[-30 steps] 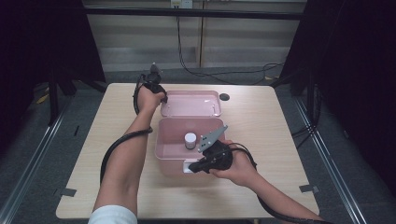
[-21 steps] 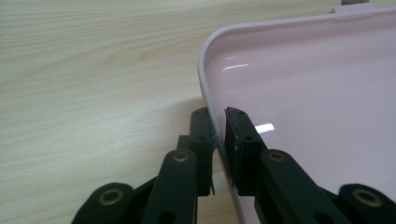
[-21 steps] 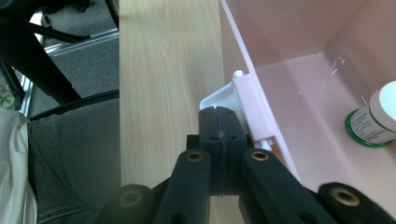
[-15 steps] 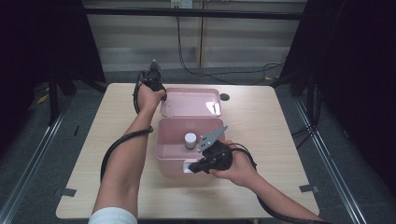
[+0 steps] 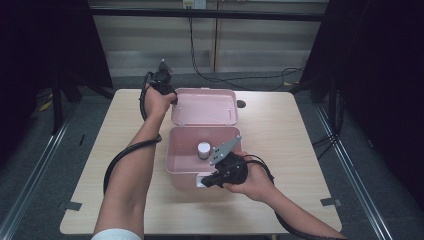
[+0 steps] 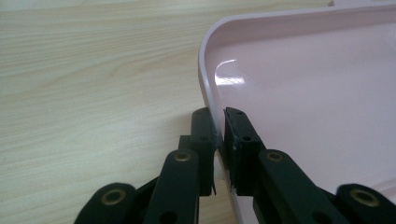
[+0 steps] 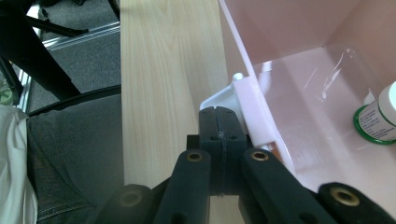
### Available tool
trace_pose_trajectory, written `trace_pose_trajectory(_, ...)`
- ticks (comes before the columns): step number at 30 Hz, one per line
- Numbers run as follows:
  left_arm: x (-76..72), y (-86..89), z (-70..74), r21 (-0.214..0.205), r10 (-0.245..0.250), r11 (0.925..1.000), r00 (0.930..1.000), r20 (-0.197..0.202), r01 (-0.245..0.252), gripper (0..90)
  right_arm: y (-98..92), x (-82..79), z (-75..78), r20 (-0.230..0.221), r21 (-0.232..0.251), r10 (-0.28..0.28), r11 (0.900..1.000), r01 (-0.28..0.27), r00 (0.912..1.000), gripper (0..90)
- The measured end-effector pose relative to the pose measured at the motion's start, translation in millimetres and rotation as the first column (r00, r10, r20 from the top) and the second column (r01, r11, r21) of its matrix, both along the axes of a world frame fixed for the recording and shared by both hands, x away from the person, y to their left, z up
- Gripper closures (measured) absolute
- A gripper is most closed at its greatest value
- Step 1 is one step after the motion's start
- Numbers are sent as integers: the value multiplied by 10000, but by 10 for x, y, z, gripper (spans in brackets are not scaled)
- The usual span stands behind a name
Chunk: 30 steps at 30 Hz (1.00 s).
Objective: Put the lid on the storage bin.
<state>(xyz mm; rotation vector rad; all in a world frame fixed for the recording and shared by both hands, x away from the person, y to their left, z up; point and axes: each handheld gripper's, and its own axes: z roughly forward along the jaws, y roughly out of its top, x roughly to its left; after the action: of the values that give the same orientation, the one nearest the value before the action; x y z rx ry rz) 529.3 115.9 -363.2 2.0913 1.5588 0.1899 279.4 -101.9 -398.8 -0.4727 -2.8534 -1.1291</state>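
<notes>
Pink box [image 5: 197, 162] sits near the middle of the desk [image 5: 290, 145], its lid [image 5: 204, 106] thrown back flat at twelve o'clock from the tub, inner face up. From my high view the box and lid together run long from six to twelve, while each part alone is wider from nine to three. The lid's rounded corner at about ten o'clock is where I have my left gripper [image 6: 218, 135]: its fingers [image 6: 203, 128] have just been closing and now pinch the lid's thin rim, one outside over the wood, one inside on the glossy pink face. My right gripper [image 7: 218, 125] sits at the box's front wall, around six o'clock; its fingers [image 7: 208, 128] are pressed fully together, their tips against the white latch [image 7: 243, 100] that stands out from that wall, and I cannot tell if any of the tab is caught between them. Inside the tub a small white bottle [image 5: 203, 149] with a green-edged label stands upright, toward the twelve o'clock side, apart from the walls.

Bare wood lies open at nine and three o'clock of the box, with a wider strip at six o'clock toward the desk's near edge. The lid's far edge comes close to the desk's far edge. A small dark spot [image 5: 241, 104] lies on the wood just at three o'clock of the lid.
</notes>
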Motion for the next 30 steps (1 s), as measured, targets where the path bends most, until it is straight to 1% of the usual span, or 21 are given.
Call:
trace_pose_trajectory(1, -5, 3, 18, 39, -28, 10000, 10000, 28, 28, 828, 2, -2, 1, -16, -16, -15, 10000, 15, 10000, 900)
trace_pose_trajectory(3, -20, 7, 56, -4, -35, 10000, 9999, 102, 35, 829, 6, -1, 3, 15, -33, -20, 10000, 20, 10000, 900)
trace_pose_trajectory(5, -31, 11, 82, -49, -25, 10000, 9999, 120, 25, 831, 10, -4, 3, -27, -4, -126, 9999, 126, 9999, 900)
trace_pose_trajectory(7, -40, 22, 111, -43, -85, 10000, 9998, 180, 86, 834, 10, -1, 5, -86, -14, -144, 9999, 144, 9999, 900)
trace_pose_trajectory(8, -46, 22, 124, -65, -41, 10000, 9998, 201, 42, 835, 11, 3, 5, -77, -3, -131, 9999, 131, 9999, 900)
trace_pose_trajectory(10, -59, 30, 151, 34, -63, 10000, 9996, 273, 62, 836, 13, 8, 6, -89, -14, -117, 9999, 117, 9999, 900)
trace_pose_trajectory(15, -92, 46, 209, 118, -118, 9999, 9993, 368, 114, 837, 23, 19, 11, -198, -31, -161, 9999, 160, 9997, 900)
trace_pose_trajectory(17, -105, 51, 235, 105, -130, 9999, 9992, 391, 126, 837, 32, 23, 14, -148, -92, -156, 9998, 154, 9998, 900)
trace_pose_trajectory(19, -120, 59, 267, 193, -201, 9996, 9988, 441, 193, 838, 40, 21, 18, -164, -163, -202, 9997, 199, 9997, 900)
trace_pose_trajectory(25, -163, 73, 338, 311, -238, 9993, 9983, 538, 222, 838, 62, 28, 23, -211, -194, -258, 9995, 254, 9994, 900)
trace_pose_trajectory(26, -173, 80, 358, 382, -314, 9988, 9979, 559, 293, 838, 67, 27, 23, -234, -198, -277, 9994, 273, 9993, 900)
trace_pose_trajectory(30, -196, 86, 398, 310, -257, 9992, 9980, 583, 239, 839, 80, 23, 24, -260, -224, -326, 9992, 320, 9991, 900)
